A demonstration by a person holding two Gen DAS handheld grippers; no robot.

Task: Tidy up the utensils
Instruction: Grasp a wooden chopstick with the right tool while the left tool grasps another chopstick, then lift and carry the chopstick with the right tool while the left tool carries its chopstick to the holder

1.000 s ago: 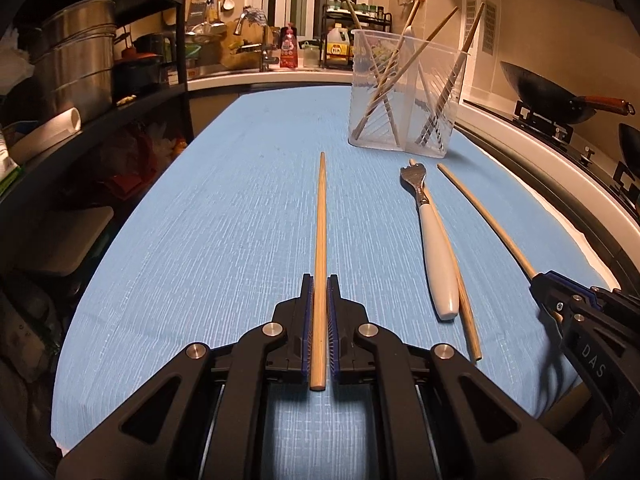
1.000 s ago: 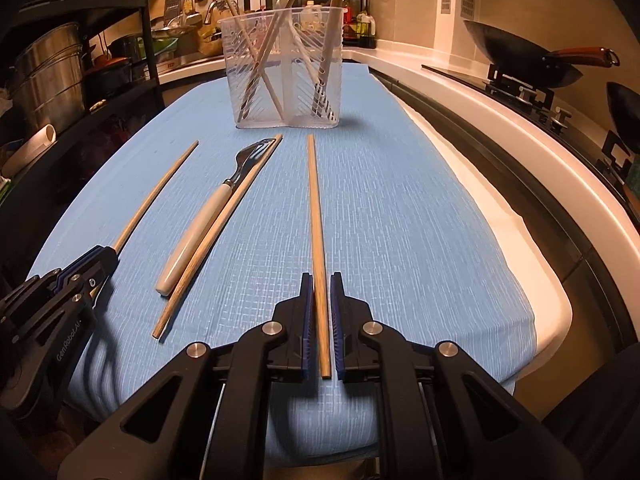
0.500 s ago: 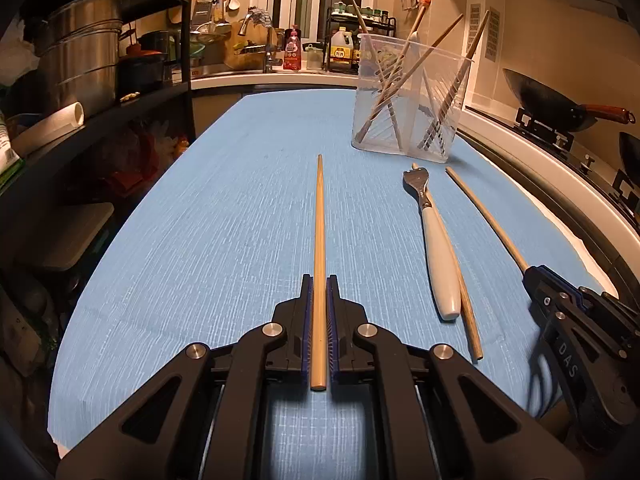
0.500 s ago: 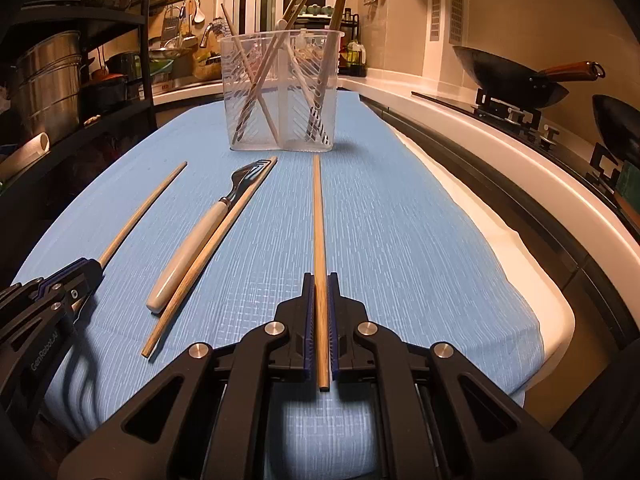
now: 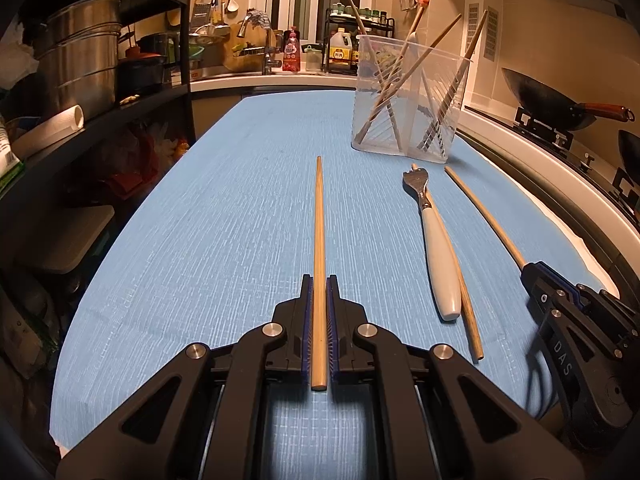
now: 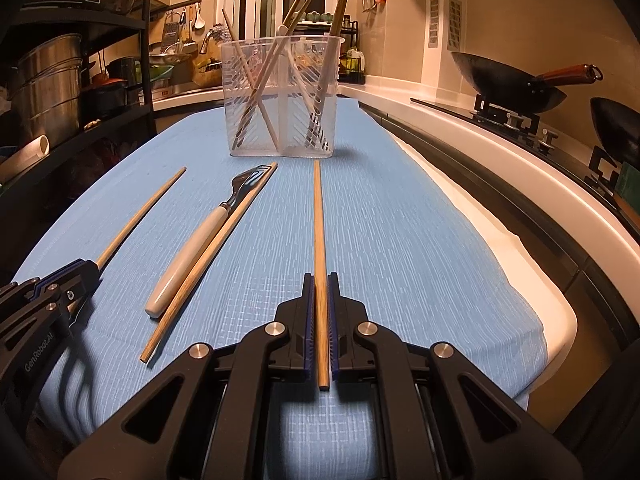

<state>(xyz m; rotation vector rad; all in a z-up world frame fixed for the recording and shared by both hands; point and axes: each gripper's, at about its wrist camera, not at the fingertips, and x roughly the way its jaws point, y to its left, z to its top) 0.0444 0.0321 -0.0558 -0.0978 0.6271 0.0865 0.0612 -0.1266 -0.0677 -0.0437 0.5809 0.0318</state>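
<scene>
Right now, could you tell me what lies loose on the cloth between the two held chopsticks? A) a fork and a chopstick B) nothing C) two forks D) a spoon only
A: a white-handled fork lies on the cloth beside a loose chopstick, between the ones gripped by the left gripper and right gripper.

Bench: covered by a blue cloth (image 6: 400, 240).
Far end: a clear utensil holder (image 6: 282, 100) stands upright on the cloth, chopsticks leaning inside.
Middle: a white-handled fork (image 6: 200, 248) lies flat, a loose chopstick (image 6: 212, 260) touching its side.
</scene>
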